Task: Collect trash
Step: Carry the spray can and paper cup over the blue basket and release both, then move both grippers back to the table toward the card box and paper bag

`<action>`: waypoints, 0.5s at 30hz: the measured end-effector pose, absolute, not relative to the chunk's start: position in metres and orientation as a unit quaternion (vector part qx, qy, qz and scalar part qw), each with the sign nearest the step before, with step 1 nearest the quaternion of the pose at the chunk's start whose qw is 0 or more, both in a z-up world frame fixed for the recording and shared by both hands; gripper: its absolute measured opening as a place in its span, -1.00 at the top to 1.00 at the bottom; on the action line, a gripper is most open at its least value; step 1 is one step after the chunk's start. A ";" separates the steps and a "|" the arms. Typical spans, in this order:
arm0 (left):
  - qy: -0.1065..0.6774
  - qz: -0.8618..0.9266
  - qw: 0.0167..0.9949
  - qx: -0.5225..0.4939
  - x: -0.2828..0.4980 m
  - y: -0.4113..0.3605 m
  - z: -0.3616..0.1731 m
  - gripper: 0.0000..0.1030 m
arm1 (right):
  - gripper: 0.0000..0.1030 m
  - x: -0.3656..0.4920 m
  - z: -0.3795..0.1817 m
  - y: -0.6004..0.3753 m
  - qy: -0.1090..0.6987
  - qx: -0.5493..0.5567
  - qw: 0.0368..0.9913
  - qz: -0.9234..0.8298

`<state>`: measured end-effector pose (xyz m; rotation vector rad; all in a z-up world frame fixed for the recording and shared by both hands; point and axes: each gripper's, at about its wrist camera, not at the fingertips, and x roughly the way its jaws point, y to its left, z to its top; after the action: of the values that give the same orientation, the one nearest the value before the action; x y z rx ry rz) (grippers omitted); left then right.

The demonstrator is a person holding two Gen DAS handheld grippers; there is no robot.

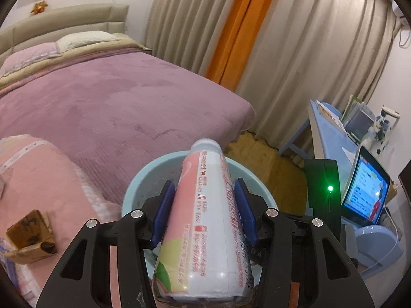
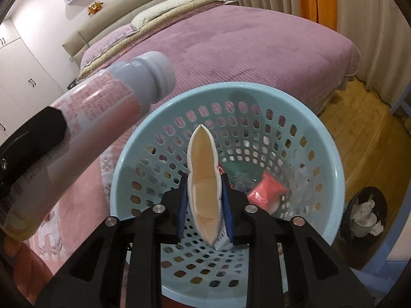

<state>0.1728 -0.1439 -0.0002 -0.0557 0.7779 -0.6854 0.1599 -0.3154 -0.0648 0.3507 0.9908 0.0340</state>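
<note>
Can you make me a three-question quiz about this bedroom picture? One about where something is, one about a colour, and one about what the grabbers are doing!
1. Where is the little cardboard box?
A. On the pink blanket
B. Inside the basket
C. On the blue desk

2. What colour is the basket with holes?
A. Orange
B. Light blue
C. Purple

3. What is the left hand-held gripper doing?
A. Hanging open and empty
B. Gripping a tall bottle
C. Gripping a pillow

Answers:
1. A, the cardboard box lies on the pink blanket.
2. B, the basket has a light blue rim.
3. B, the left hand-held gripper pads press the bottle from both sides.
</note>
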 end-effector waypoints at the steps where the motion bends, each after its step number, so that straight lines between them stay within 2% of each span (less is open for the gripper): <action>1: 0.371 -0.328 0.869 -0.028 0.172 -0.144 0.000 -0.07 | 0.33 0.158 -0.066 -0.317 0.474 0.166 0.864 0.012; 2: 0.368 -0.327 0.870 -0.031 0.172 -0.142 0.001 -0.10 | 0.09 0.155 -0.066 -0.319 0.475 0.162 0.865 0.003; 4: 0.365 -0.326 0.871 -0.034 0.168 -0.140 0.003 -0.10 | -0.01 0.150 -0.065 -0.321 0.471 0.157 0.868 -0.005; 15: 0.339 -0.303 0.889 -0.059 0.139 -0.084 0.014 -0.10 | -0.01 0.133 -0.038 -0.302 0.434 0.124 0.893 0.006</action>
<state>0.1389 -0.0839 0.0140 -0.1230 0.7044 -0.6286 0.1327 -0.3019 -0.0380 0.2571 0.8997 0.0130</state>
